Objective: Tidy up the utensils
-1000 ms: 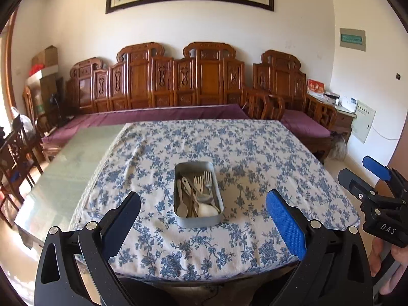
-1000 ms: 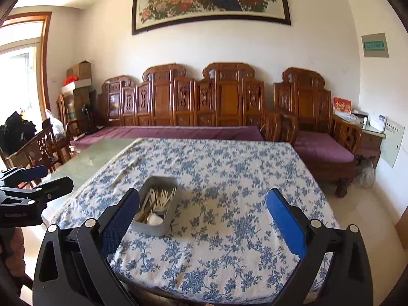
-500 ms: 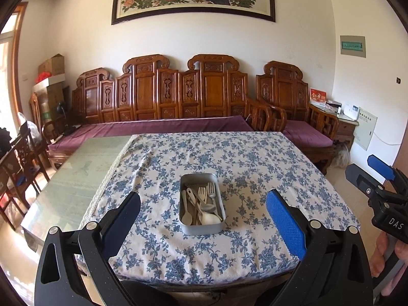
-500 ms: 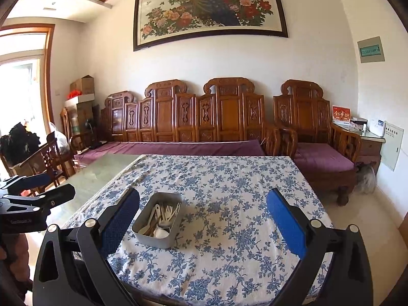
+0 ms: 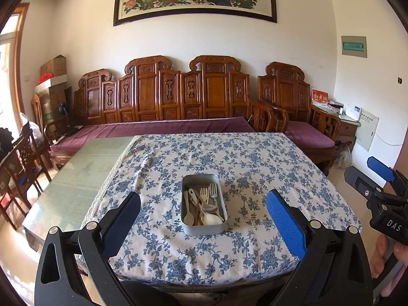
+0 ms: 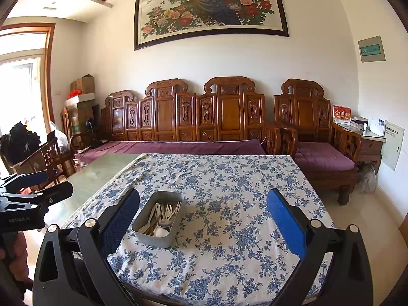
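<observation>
Already, your forks and spoons (image 5: 204, 206) are lying jumbled together inside the metal tin (image 5: 202, 227) on the tabletop (image 5: 255, 163), while you are holding both the left hand-held gripper (image 5: 203, 215) and right hand-held gripper (image 6: 203, 215) spread wide, grasping nothing, fitting either gathered-up or sorting ahead.

Home living room: carved wooden sofa (image 5: 186, 97)

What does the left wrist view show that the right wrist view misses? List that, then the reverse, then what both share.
Only the left wrist view: the right gripper at its right edge, jaws apart, held by a hand. Only the right wrist view: the left gripper at its left edge, a bright doorway, the whole peacock painting. Both: the metal tray of forks and spoons on the floral tablecloth, and the carved wooden bench.
</observation>
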Motion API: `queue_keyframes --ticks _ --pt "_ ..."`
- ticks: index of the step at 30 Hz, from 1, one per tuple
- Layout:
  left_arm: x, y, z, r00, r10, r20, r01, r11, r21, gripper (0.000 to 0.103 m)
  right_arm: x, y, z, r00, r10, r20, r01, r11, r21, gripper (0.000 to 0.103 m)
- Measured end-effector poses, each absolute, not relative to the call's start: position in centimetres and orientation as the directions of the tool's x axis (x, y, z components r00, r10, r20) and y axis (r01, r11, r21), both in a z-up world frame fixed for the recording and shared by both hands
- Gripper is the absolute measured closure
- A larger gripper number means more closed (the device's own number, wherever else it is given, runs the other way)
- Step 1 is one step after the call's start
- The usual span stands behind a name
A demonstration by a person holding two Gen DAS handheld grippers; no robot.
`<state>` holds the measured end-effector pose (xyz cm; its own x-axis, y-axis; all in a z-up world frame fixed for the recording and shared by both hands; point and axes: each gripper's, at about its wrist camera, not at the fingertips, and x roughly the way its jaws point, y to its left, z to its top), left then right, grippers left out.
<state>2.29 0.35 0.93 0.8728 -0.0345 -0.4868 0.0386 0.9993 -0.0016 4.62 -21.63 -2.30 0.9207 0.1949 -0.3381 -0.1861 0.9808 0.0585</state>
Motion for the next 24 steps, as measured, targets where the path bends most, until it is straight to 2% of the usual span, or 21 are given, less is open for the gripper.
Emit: queue_keyframes --ticks 24 --pt "2.04 0.11 1.51 0.883 -0.029 -0.468 0.036 0.999 0.007 0.008 4.7 -21.56 -2.4 0.92 0.198 -0.338 -0.189 0.98 0.06 0.003"
